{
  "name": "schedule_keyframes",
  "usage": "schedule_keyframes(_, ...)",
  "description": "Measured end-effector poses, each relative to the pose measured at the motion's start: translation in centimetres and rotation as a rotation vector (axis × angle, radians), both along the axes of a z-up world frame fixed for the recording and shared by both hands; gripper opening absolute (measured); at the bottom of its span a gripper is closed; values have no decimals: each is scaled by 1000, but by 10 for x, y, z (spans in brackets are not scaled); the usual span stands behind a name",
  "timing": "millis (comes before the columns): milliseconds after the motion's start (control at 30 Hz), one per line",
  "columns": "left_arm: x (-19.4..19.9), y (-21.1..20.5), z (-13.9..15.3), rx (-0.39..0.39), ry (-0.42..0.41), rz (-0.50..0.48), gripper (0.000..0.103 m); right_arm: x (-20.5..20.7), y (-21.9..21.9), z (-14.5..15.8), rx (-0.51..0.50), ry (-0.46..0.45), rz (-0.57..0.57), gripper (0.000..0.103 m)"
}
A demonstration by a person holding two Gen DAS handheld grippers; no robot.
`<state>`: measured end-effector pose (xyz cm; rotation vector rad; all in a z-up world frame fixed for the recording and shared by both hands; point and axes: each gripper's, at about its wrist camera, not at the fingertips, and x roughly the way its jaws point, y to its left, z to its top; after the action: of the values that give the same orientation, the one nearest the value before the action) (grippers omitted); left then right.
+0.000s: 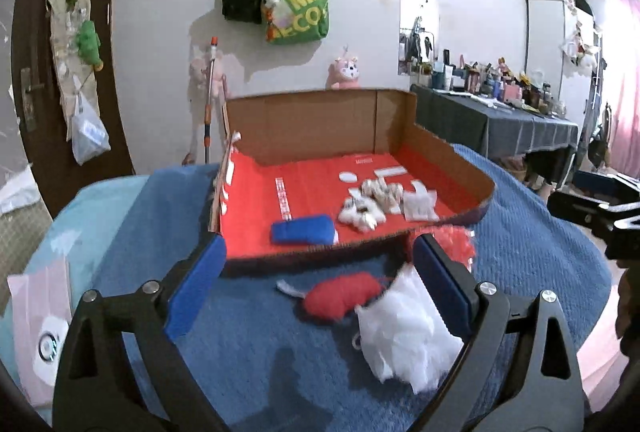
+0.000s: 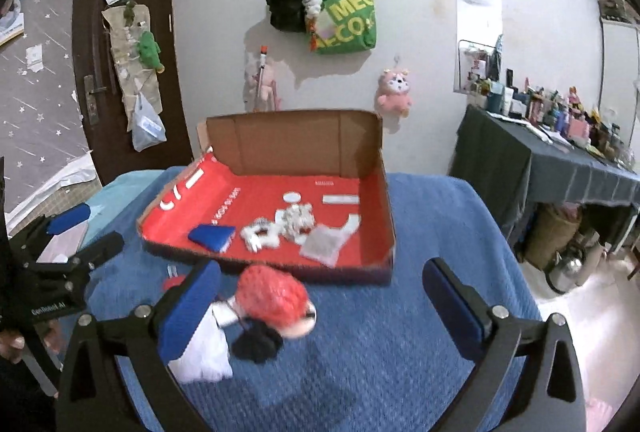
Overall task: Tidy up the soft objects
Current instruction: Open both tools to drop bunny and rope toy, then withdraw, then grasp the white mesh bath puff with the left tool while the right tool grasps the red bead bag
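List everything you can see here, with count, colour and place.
cardboard box: one, brown with red floor, on the blue blanket
blue blanket: one, covering the surface
blue pad: one, in box, front left
white fluffy items: a cluster, in box, centre
clear packet: one, in box, front right
red knitted toy: one, on blanket before the box
white puff: one, on blanket, beside right finger of left tool
red pouch: one, on blanket
left tool: black, blue pads, open
right tool: same, open
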<state>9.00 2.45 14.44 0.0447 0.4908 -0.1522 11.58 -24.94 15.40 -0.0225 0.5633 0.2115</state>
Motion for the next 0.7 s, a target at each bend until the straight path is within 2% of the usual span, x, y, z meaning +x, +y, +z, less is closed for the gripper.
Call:
schedule_keyframes(367,-7,-5,-57,0,133,17,95,-2,-3,-68,17,107,-27,103)
schedule_keyframes(533,-7,-12,-58,-20,142,-6,95,0,-5,-80,1,131,-34,103)
schedule_keyframes(700,-5,-30,-58,-75,184,-99,95,2,-13,-84,1,137,-40,103)
